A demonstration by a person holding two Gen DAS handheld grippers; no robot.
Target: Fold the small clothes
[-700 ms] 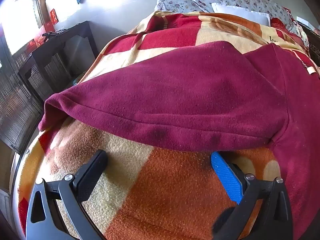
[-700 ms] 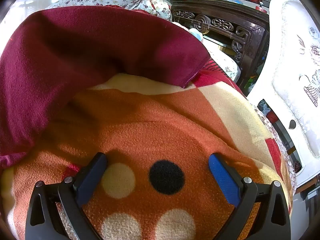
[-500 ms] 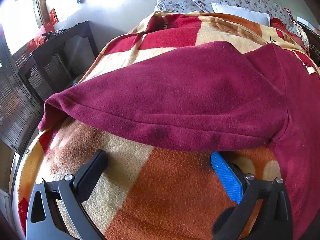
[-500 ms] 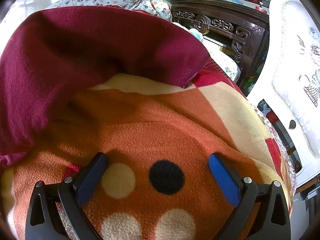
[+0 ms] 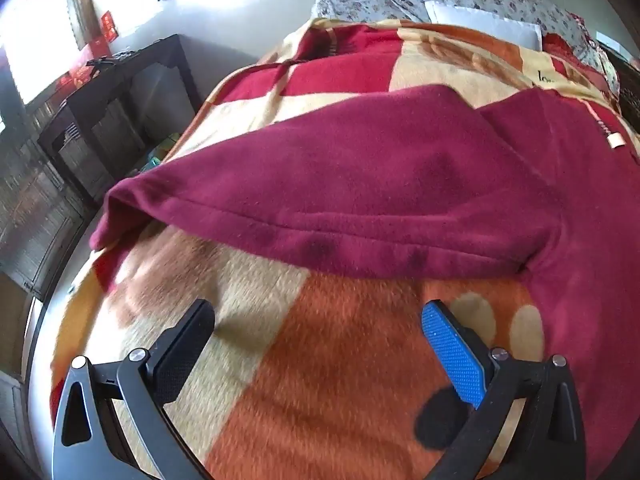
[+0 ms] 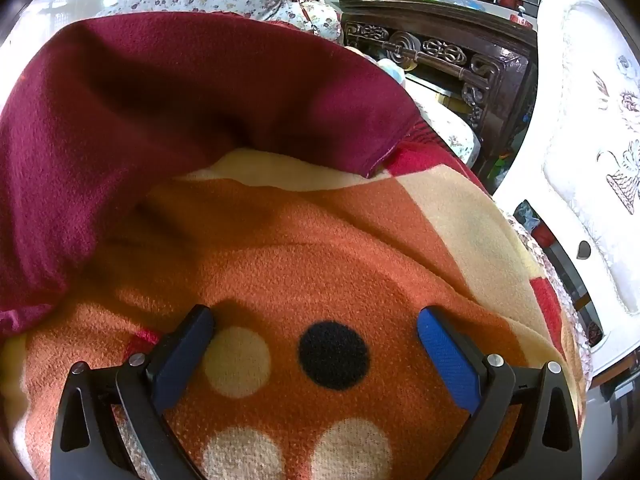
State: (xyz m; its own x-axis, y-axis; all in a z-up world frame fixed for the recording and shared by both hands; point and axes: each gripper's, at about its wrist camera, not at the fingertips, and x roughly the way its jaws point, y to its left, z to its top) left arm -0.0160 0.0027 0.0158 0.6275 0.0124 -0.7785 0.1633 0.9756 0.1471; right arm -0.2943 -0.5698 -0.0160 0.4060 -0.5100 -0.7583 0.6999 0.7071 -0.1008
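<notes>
Garment: maroon top [image 5: 380, 184] lies spread on the blanket [image 5: 340, 360], no fold visible.
Tools: your left gripper [image 5: 320, 344] and right gripper [image 6: 316, 344] gape wide, empty.
Left: all your folding.

The right tool [image 6: 316, 340] is hanging wide open over the orange blanket [image 6: 360, 248], empty, with the maroon fleece garment [image 6: 160, 100] lying just beyond.

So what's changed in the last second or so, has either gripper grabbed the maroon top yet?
Not yet. The left gripper has eased slightly back, so the maroon top now has its sleeve hem a little farther beyond the fingertips; that view is motion-blurred. Nothing was taken or released. The right gripper, both wide-open jaws, the top and the blanket are as before.
</notes>
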